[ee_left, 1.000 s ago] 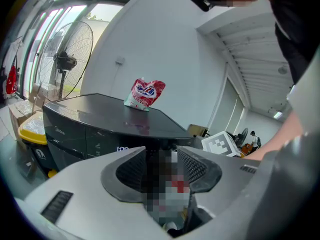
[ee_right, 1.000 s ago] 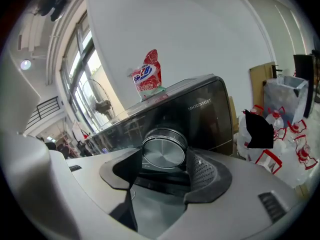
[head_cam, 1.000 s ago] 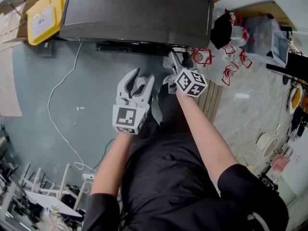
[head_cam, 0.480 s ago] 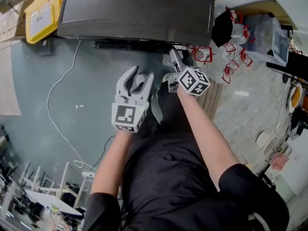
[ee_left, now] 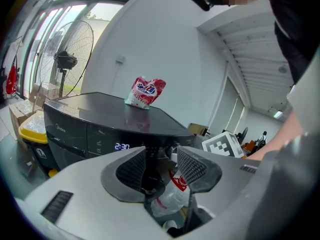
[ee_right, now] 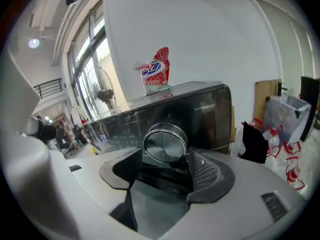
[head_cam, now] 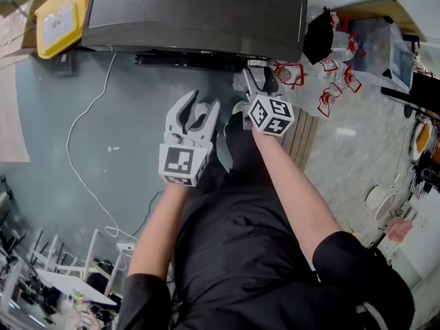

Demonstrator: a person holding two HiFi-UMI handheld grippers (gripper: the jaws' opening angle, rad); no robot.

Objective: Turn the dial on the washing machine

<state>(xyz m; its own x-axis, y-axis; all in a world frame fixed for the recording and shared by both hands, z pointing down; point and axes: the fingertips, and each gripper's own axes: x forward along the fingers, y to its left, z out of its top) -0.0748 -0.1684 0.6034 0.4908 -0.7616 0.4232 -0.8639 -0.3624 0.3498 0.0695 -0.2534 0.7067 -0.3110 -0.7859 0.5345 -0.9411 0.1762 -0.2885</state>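
The washing machine (head_cam: 199, 12) stood at 12 o'clock in the head view, its dark top facing up. Its dial (ee_right: 165, 143) sat at the right end of the front panel, below the lid's edge, so only the right gripper view showed it plainly: a round metal knob facing the camera.

The right gripper (ee_right: 162, 171) was held straight out toward that knob, jaws spread and empty. The dial lay at 12 o'clock from the gap between them, just beyond the tips, and no pad appeared to touch it. The opening looked about as wide as the knob, probably so the jaws could slide on either side of it before closing. I judged that the turn had not begun.

The left gripper (head_cam: 201, 108) hung at about 8 o'clock from the right one, further back from the machine. Its jaws were also apart with nothing between them, only floor clutter far beyond the gap. It seemed parked out of the way, since one gripper is enough for a knob.

A red-and-white pouch (ee_left: 144, 92) stood on the lid, clear of the work. The lit display (ee_left: 122, 146) glowed on the panel, at 9 o'clock from the dial.
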